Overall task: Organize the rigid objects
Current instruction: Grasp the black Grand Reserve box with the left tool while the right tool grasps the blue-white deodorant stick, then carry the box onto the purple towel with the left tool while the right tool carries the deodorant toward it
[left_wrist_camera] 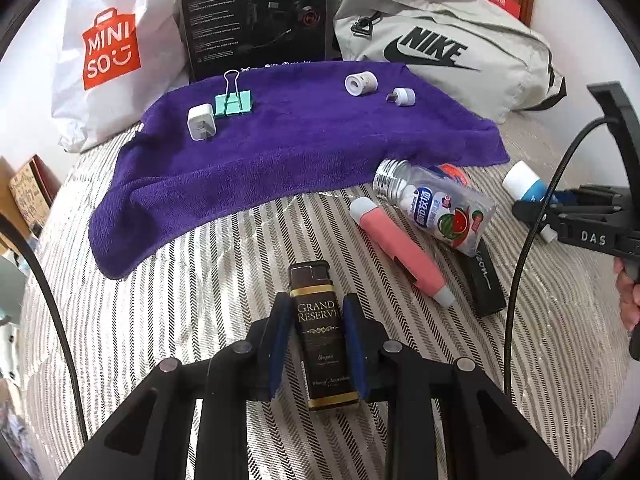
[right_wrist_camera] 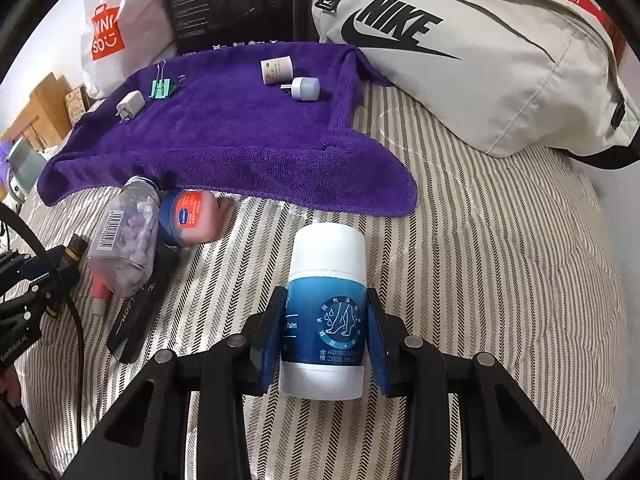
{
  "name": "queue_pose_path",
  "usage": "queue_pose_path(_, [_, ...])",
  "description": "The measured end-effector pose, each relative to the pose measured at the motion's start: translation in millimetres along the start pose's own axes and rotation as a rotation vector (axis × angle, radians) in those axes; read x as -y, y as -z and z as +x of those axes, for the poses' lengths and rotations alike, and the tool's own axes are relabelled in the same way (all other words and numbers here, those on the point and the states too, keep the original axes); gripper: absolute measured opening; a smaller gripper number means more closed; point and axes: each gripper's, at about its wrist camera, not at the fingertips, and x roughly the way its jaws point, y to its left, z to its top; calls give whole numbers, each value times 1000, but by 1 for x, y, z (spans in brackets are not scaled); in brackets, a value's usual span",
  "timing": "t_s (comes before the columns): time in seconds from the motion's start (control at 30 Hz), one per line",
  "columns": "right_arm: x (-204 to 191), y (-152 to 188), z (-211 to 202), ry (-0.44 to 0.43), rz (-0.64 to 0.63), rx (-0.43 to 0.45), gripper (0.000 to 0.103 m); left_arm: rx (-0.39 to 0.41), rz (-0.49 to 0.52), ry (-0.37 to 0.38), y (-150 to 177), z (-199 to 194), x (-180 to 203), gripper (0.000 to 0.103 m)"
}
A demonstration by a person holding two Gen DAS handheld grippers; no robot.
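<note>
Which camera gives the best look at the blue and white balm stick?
The right wrist view: the balm stick fills the centre between the right gripper fingers, label readable. The left wrist view shows only its white cap and some blue, far right, partly hidden by that gripper.

charger (left_wrist_camera: 201,122) beside clip (left_wrist_camera: 233,102), on towel (left_wrist_camera: 280,152)

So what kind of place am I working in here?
Probably a bedroom: the work surface looks like a bed with a striped cover, a Nike bag and a Miniso shopping bag piled at its far edge.
</note>
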Motion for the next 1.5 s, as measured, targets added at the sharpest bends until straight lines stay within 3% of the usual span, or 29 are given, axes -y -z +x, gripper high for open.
queue_pose_path(0.13, [5,-4,-7,-107,47,15,36,-9,-50,59,0,-3,-15,24])
queue_pose_path(0.3, [4,1,-9,-103,34,14,36,2,-34,28,-1,-16,-18,24])
queue_pose_path(0.53, [-2,7,-3,-61,-14,5,36,-40,11,-37,9,-6,-11,24])
queue_pose_path(0.7, [-2,6,-3,-63,-23,11,36,-54,35,-68,16,-12,-6,30])
queue_pose_path(0.83, [-5,6,-2,-51,-36,14,36,-49,7,-45,18,-13,-11,30])
queue_pose_path(0.87, [-5,7,-3,-47,-41,15,36,-43,8,-42,17,-13,-11,23])
queue_pose_path(0.97, [-6,6,-3,-47,-50,16,36,-11,26,-50,17,-11,-9,23])
queue_pose_path(1.07, [-3,7,-4,-64,-44,9,36,-21,0,-8,12,-14,-13,22])
queue_pose_path(1.27, [0,5,-13,-73,-42,13,36,-13,-20,7,3,-21,-21,22])
queue_pose_path(1.5, [1,-5,-22,-83,-53,18,36,8,-30,-3,-14,-25,-31,22])
